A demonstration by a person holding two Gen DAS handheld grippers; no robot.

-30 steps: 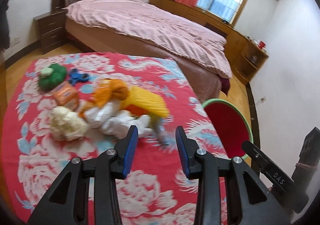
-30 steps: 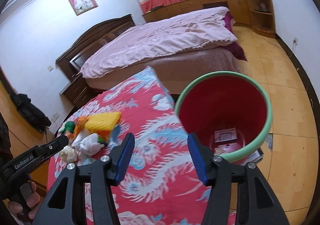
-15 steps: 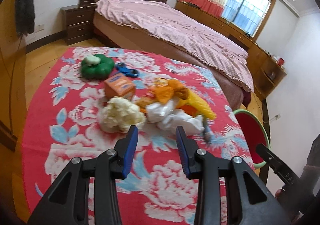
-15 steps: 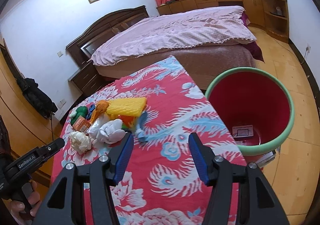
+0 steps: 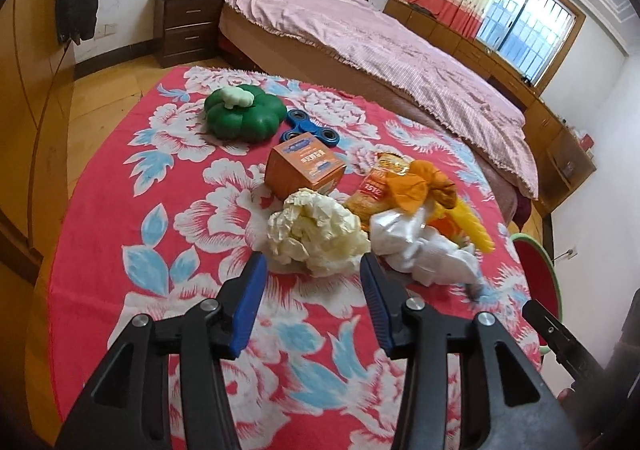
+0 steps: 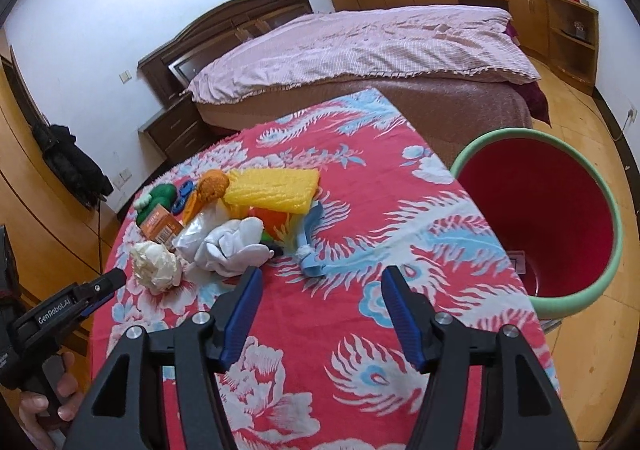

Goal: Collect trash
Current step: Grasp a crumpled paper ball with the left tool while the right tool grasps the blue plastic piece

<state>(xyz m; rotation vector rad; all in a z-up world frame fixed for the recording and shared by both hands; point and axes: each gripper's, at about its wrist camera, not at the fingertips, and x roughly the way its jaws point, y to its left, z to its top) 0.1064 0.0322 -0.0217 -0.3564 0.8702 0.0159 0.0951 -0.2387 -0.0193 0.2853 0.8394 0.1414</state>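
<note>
Left wrist view: hovering with the left gripper (image 5: 312,270) low over the red floral tablecloth (image 5: 168,218), blue pads spread wide and gripping nothing. Sitting just ahead of the gap, slightly past the fingertips, a crumpled cream paper wad (image 5: 316,236), not yet touching either pad. Lying to its right, a white plastic bag (image 5: 420,246), with an orange wrapper (image 5: 416,186) and yellow piece (image 5: 476,230) behind. Standing farther back, an orange box (image 5: 304,166), a blue spinner (image 5: 308,128) and a green toy (image 5: 240,116). Peeking in at the right edge, the red bin (image 5: 536,270).

Right wrist view: holding the right gripper (image 6: 322,278) above bare cloth (image 6: 360,330), pads likewise parted and empty. Resting well left of it, the paper wad (image 6: 156,266), directly in front of the left gripper's tip (image 6: 108,282). Piling between, white bag (image 6: 232,246) and yellow sheet (image 6: 272,190); lying just ahead of the pads, a blue toothbrush (image 6: 310,246). Standing off the table's right side, the bin (image 6: 536,230).
</note>
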